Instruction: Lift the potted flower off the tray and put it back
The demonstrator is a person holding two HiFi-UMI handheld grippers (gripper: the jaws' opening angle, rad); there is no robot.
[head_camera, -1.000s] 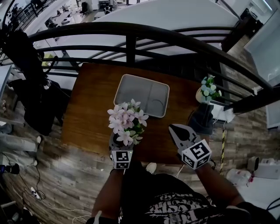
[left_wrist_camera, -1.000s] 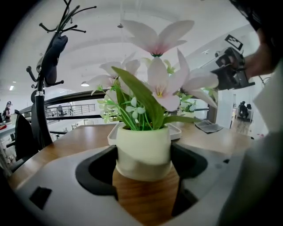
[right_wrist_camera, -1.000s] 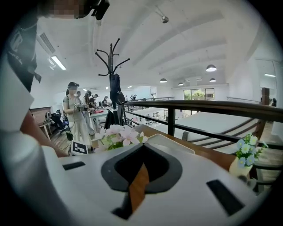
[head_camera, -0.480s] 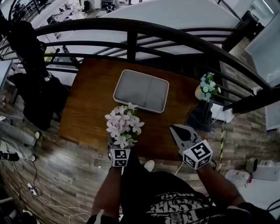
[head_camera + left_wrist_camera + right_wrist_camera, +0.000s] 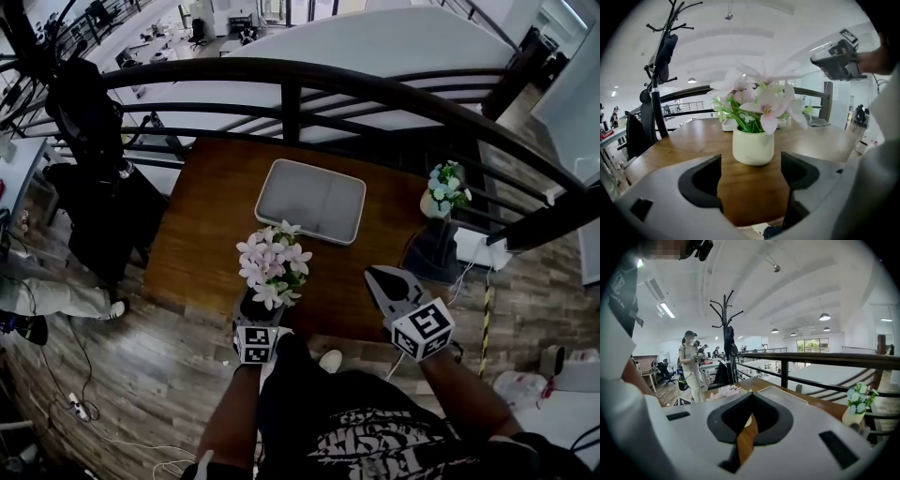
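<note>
- nearest the body, left gripper [image 5: 750, 161]: jaws spread wide, nothing clamped. grey moulded shells with dark scooped pads, shaped to cup a round body.
- just ahead of those jaws, potted flower [image 5: 753, 146]: stands upright on the bare table [image 5: 202, 234], clear gaps to both pads. it's off the tray and near the front edge. my read: parked mid-task, with the jaws lined up on the pot wall for the carry back.
- pot is a smooth cream cup, slightly tapered, looks rigid and a bit slick. pale pink petals on thin green stems sit well above the rim, so a low grip makes sense.
- right gripper [image 5: 382, 281]: jaws closed together, empty, held off to the side. likely just keeping clear.
- table: warm brown wood, slight sheen.
- tray [image 5: 309, 202]: further back, well apart from the pot, nothing on it. pale grey, matte, rounded rectangle with a shallow lip.
- second vase [image 5: 441, 192] with bluish blooms on a dark stand [image 5: 433, 253], far right.
- curved dark railing [image 5: 375, 89] beyond.
</note>
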